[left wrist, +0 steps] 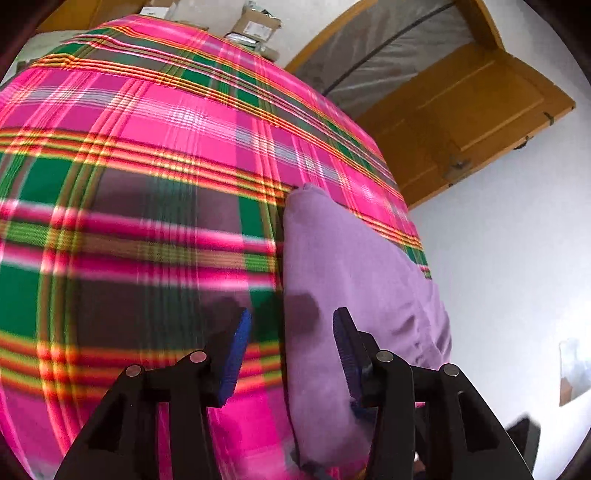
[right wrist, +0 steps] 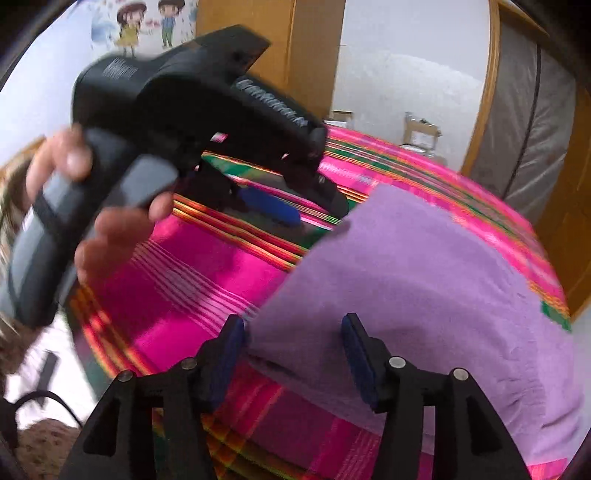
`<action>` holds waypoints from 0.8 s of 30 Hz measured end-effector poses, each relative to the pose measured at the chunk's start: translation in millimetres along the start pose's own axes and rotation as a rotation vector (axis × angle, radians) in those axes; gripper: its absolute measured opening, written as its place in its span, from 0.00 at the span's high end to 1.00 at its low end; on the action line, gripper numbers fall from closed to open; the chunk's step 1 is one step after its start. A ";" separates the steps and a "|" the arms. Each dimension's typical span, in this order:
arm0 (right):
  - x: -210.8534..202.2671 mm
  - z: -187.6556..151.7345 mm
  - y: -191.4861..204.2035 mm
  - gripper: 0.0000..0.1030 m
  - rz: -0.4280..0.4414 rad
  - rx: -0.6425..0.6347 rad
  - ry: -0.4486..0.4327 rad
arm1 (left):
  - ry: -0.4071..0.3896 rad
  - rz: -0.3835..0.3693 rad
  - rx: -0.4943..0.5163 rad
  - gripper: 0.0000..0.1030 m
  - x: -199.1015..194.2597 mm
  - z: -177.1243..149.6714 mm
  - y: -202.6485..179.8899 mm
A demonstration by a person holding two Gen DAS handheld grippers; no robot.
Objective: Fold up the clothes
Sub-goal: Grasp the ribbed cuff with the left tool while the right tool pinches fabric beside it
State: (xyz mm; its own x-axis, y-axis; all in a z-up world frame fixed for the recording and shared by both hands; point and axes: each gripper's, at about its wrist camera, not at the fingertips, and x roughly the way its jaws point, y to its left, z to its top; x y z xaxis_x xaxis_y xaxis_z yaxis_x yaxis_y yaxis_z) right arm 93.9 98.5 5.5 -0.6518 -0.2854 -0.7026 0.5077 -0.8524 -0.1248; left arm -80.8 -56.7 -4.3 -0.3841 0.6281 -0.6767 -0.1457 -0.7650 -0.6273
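One lilac folded garment (right wrist: 424, 280) lies on one pink, green and orange plaid bedspread (left wrist: 147, 155), near the bed's right edge as the left wrist camera sees it. It is the only piece of clothing in either view.

Two grippers are present, each with two blue-padded fingers. The left gripper (left wrist: 291, 343) has its jaws apart with nothing between the pads: its left pad (left wrist: 236, 354) hangs over the plaid, its right pad (left wrist: 345, 347) over the lilac cloth, and the garment's left edge runs through the gap below them. Whether the pads touch the fabric cannot be told. In the right wrist view this same gripper (right wrist: 273, 206) shows from the side, held by one hand (right wrist: 107, 206) wrapped around its grey handle, tips above the plaid just beside the garment's far corner.

The right gripper (right wrist: 293, 354) is likewise spread wide and clamps nothing. The near corner of the lilac garment lies in the gap between its pads; the left pad (right wrist: 231, 350) sits right at the cloth's edge, the right pad (right wrist: 356, 354) over the cloth.

Beyond the bed stand two cardboard boxes (left wrist: 255, 26), one wooden door (left wrist: 469, 122), and one wall sticker of two cartoon children (right wrist: 147, 22).
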 end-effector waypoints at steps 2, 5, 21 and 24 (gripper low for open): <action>-0.2 -1.3 -0.5 0.46 -0.004 0.011 -0.002 | 0.019 -0.017 -0.012 0.52 8.2 7.6 0.8; 1.2 -1.4 -2.1 0.46 -0.009 0.035 0.005 | 0.042 -0.050 -0.013 0.50 19.7 19.1 0.7; -3.6 -2.8 3.2 0.66 -0.025 0.063 0.000 | 0.115 -0.110 -0.008 0.58 59.1 44.3 -19.2; -5.7 -1.1 4.4 0.80 -0.037 0.067 -0.005 | 0.127 -0.094 -0.039 0.79 60.8 45.3 -18.1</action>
State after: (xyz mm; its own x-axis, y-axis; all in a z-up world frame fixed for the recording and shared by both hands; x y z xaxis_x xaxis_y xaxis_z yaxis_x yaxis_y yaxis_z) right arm 100.5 96.8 8.1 -0.6722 -0.2551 -0.6951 0.4446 -0.8897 -0.1034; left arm -142.9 -11.1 -16.7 -0.2519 0.7118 -0.6557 -0.1393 -0.6971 -0.7033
